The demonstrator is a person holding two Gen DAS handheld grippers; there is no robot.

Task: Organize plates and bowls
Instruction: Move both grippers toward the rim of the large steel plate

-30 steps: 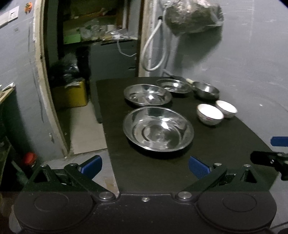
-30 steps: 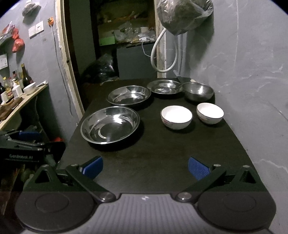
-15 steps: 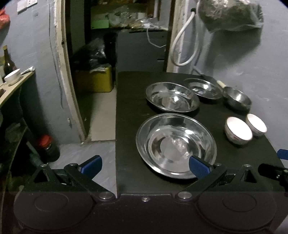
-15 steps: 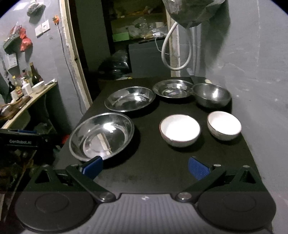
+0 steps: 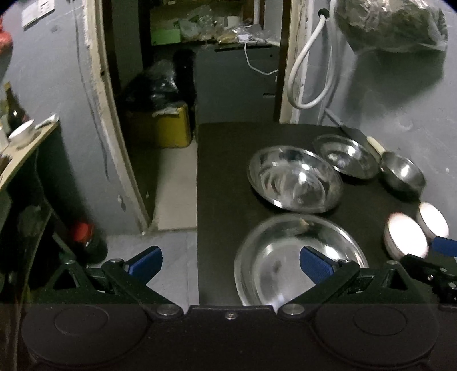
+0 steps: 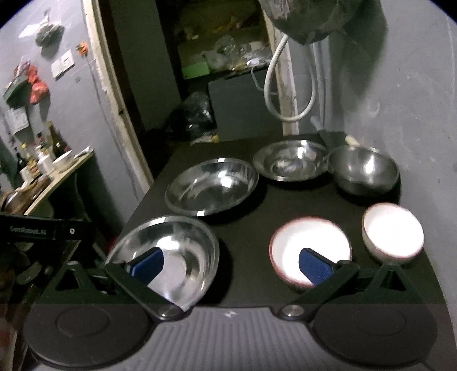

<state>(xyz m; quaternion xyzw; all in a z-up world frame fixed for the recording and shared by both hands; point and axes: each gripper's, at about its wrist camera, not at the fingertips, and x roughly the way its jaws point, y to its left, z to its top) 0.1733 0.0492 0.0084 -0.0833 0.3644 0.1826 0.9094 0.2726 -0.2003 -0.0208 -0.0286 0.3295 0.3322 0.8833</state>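
On the black table (image 6: 245, 231) stand three steel plates, a steel bowl and two white bowls. The nearest large steel plate (image 5: 285, 256) (image 6: 182, 245) lies at the front left, a second large plate (image 5: 294, 179) (image 6: 211, 185) behind it, a smaller plate (image 5: 345, 157) (image 6: 288, 162) further back. The steel bowl (image 6: 362, 171) (image 5: 402, 174) is at the back right. The white bowls (image 6: 311, 245) (image 6: 392, 228) sit at the front right. My left gripper (image 5: 230, 264) is open over the table's left edge. My right gripper (image 6: 231, 265) is open between the near plate and the near white bowl.
A grey wall runs along the table's right side with a white hose (image 6: 274, 94) and a hanging bag (image 5: 391, 25). A doorway (image 5: 182, 71) opens behind the table with a yellow box (image 5: 162, 128). A side shelf (image 6: 48, 171) with bottles stands left.
Both grippers have moved forward and lower toward the table. The left one has shifted left so its left finger is off the table edge. Both stay open.
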